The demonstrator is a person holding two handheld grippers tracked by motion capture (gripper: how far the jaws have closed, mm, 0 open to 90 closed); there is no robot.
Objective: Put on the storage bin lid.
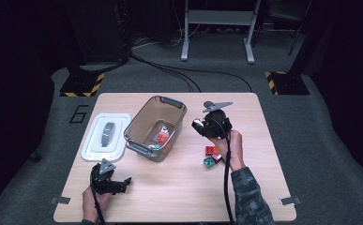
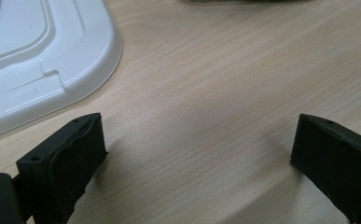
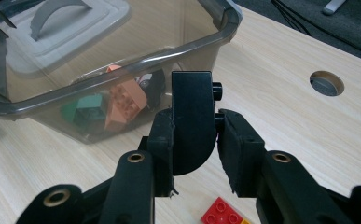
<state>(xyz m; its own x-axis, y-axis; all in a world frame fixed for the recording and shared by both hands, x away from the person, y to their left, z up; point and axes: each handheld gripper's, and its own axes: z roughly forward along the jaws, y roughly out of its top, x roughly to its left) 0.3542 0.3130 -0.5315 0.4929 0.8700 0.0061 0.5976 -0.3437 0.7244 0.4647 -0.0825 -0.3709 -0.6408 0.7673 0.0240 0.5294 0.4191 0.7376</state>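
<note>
Your right gripper (image 1: 199, 126) has its jaws clamped on a black block (image 3: 193, 119), which stands upright between them with its long axis pointing up and away from your hand, a small stud on its far right edge. The block hangs above the desk (image 1: 179, 187), just to the right of the smoky clear bin (image 1: 156, 127). The relation that matters is this: the bin's open mouth lies to the left of the block and a little farther away, with the near right rim between them, so the block will likely have to clear that rim before it goes in (the right hand is plainly the nearer one for this).

Your left gripper (image 1: 123, 183) rests low at the near left of the desk, jaws spread wide with bare wood between them, holding nothing.

The high view gives the layout: the white lid (image 1: 105, 136) lying flat to the left of the bin, and the loose bricks (image 1: 212, 155), red and green among them, near your right hand. The right gripper view shows what that one cannot, the grip itself and the orange and green bricks (image 3: 108, 108) already lying in the bin behind its wall. The left gripper view adds a corner of the lid just beyond its left jaw.
</note>
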